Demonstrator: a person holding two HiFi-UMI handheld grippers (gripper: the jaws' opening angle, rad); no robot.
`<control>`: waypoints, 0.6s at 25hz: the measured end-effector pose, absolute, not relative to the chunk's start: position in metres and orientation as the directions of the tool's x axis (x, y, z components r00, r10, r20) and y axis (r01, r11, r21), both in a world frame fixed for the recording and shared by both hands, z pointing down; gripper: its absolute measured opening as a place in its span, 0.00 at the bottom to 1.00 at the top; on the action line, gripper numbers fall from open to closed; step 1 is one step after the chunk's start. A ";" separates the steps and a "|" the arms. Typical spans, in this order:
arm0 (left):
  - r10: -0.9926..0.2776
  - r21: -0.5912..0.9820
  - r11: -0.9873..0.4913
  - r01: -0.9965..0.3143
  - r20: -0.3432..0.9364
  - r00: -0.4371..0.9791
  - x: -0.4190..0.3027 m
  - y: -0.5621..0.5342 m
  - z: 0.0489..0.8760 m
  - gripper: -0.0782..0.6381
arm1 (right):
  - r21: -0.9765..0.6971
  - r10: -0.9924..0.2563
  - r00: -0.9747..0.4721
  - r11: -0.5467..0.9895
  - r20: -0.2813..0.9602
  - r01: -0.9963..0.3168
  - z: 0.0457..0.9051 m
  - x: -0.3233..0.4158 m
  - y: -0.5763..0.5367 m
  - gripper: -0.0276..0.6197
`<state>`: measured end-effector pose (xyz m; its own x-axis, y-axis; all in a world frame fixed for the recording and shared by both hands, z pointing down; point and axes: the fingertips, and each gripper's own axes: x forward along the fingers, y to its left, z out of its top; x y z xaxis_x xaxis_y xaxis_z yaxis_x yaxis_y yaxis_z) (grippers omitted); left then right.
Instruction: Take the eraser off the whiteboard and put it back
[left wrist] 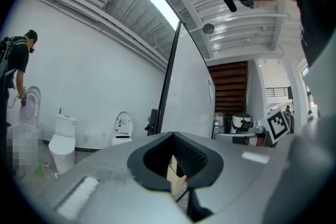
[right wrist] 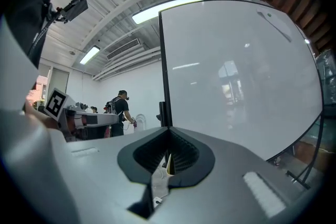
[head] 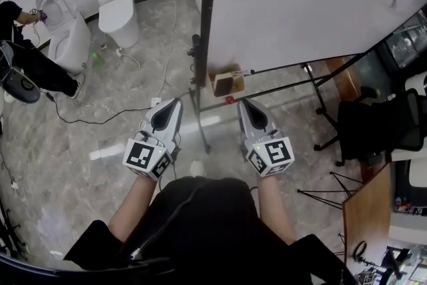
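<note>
The whiteboard point(head: 307, 3) stands on a black frame ahead of me, white and blank. A tan eraser point(head: 227, 82) with a dark middle sits at the board's lower left corner, by the tray. My left gripper point(head: 176, 102) and right gripper point(head: 244, 102) are held side by side below it, both pointing at the board, both shut and empty, apart from the eraser. In the left gripper view the eraser point(left wrist: 176, 178) shows through the gap behind the closed jaws of that gripper point(left wrist: 173, 134). The right gripper point(right wrist: 169, 128) faces the board's left edge point(right wrist: 164, 71).
Two white toilets point(head: 117, 7) point(head: 63, 37) stand at the back left, with a person point(head: 20, 43) bent over one. A cable point(head: 100, 120) trails across the marble floor. The board's stand legs point(head: 320, 97), a black office chair point(head: 377, 127) and a wooden desk point(head: 367, 210) are on the right.
</note>
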<state>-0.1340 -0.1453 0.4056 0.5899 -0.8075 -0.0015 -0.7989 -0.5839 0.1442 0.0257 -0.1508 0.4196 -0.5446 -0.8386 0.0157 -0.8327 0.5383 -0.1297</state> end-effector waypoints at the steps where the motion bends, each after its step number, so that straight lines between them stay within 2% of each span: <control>1: -0.803 0.145 -0.589 -0.795 0.000 0.596 -0.137 -0.148 0.406 0.11 | -0.131 -0.841 -0.540 0.533 0.023 -0.836 0.422 0.023 -0.155 0.07; 3: -0.797 0.143 -0.598 -0.789 0.004 0.604 -0.143 -0.156 0.410 0.11 | -0.131 -0.843 -0.536 0.528 0.035 -0.839 0.425 0.016 -0.163 0.11; 10: -0.793 0.174 -0.600 -0.781 0.005 0.610 -0.150 -0.175 0.414 0.11 | -0.134 -0.852 -0.520 0.509 0.063 -0.850 0.436 0.006 -0.185 0.19; 15: -0.787 0.167 -0.605 -0.778 0.018 0.616 -0.150 -0.180 0.417 0.11 | -0.135 -0.854 -0.512 0.499 0.095 -0.856 0.449 0.003 -0.202 0.32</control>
